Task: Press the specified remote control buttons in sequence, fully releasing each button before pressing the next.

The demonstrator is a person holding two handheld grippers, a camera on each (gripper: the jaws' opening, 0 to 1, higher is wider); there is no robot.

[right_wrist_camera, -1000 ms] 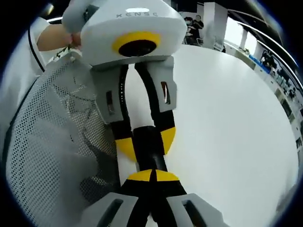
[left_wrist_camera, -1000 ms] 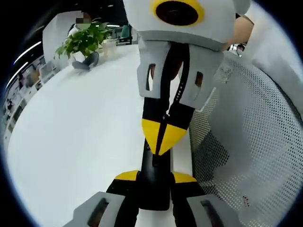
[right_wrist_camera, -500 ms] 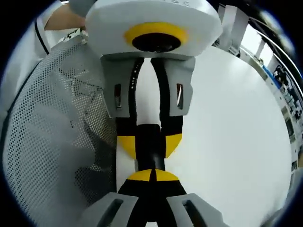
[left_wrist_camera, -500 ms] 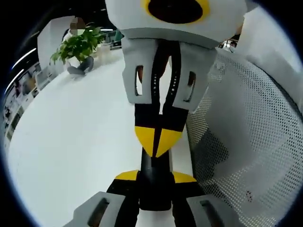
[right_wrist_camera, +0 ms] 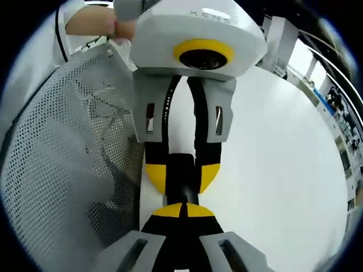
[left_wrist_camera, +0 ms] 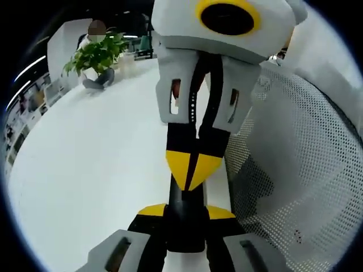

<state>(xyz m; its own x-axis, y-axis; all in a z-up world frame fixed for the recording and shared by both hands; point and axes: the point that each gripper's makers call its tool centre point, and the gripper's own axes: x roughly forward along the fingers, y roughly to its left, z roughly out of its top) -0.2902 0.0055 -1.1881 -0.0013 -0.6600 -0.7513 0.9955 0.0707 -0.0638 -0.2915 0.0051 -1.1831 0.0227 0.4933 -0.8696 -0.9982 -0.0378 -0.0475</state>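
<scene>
A black remote control (left_wrist_camera: 185, 226) is clamped between the yellow-tipped jaws of my left gripper (left_wrist_camera: 186, 213), which is shut on it. My right gripper (left_wrist_camera: 193, 170) comes down from the top of the left gripper view, jaws closed together, its yellow tips resting on the remote's upper face. In the right gripper view my right gripper (right_wrist_camera: 182, 211) is shut with its tips against the remote (right_wrist_camera: 181, 180), and the left gripper (right_wrist_camera: 181, 170) grips the remote's sides from above. The buttons are hidden.
A round white table (left_wrist_camera: 85, 158) spreads below, with a potted plant (left_wrist_camera: 97, 54) at its far edge. A white mesh chair back (left_wrist_camera: 295, 170) stands close beside the grippers (right_wrist_camera: 62, 158). A person's hand (right_wrist_camera: 96, 20) shows behind the left gripper.
The right gripper's body swayed slightly over the remote and back, while its tips stay on the remote. The left gripper keeps its hold.
</scene>
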